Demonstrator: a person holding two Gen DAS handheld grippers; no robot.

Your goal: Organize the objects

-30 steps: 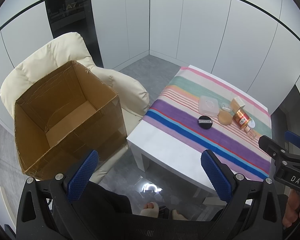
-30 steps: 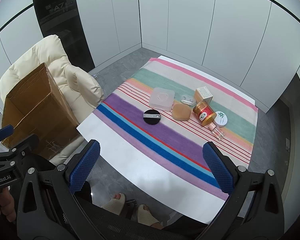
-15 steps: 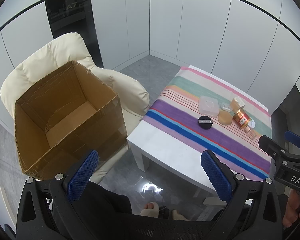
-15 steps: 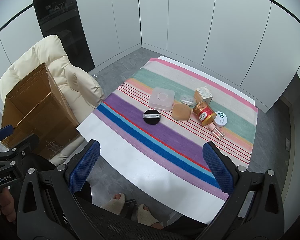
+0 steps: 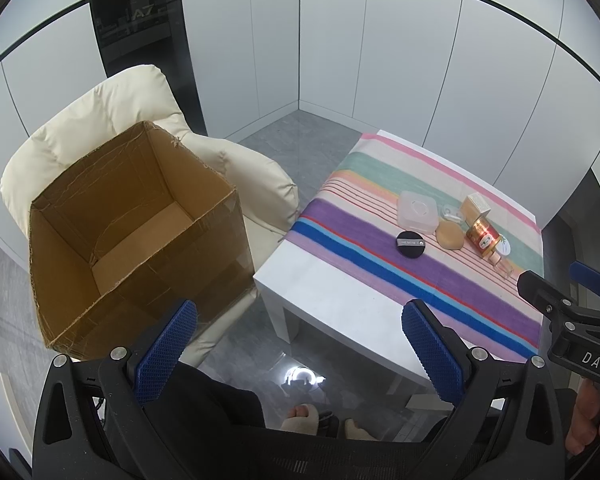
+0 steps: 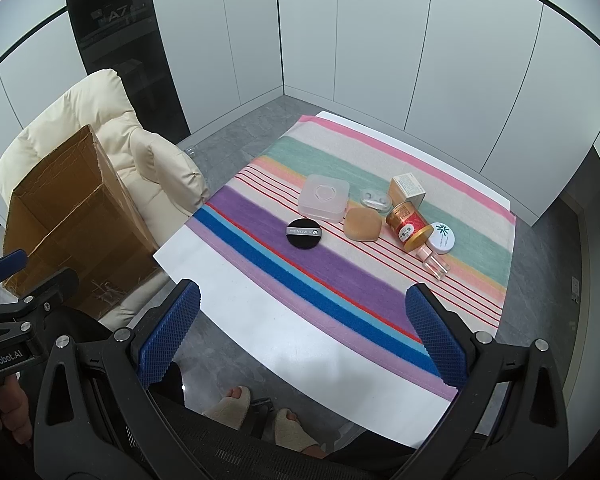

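Nothing is packed yet: the cardboard box on the armchair off the desk's left edge sits empty, the cosmetics cluster toward the far right corner, and the left tool and right tool are released, grasping nothing.

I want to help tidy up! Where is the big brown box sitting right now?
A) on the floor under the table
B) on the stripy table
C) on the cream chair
C: the open cardboard box rests on the seat of the cream chair, beside the table, not on it.
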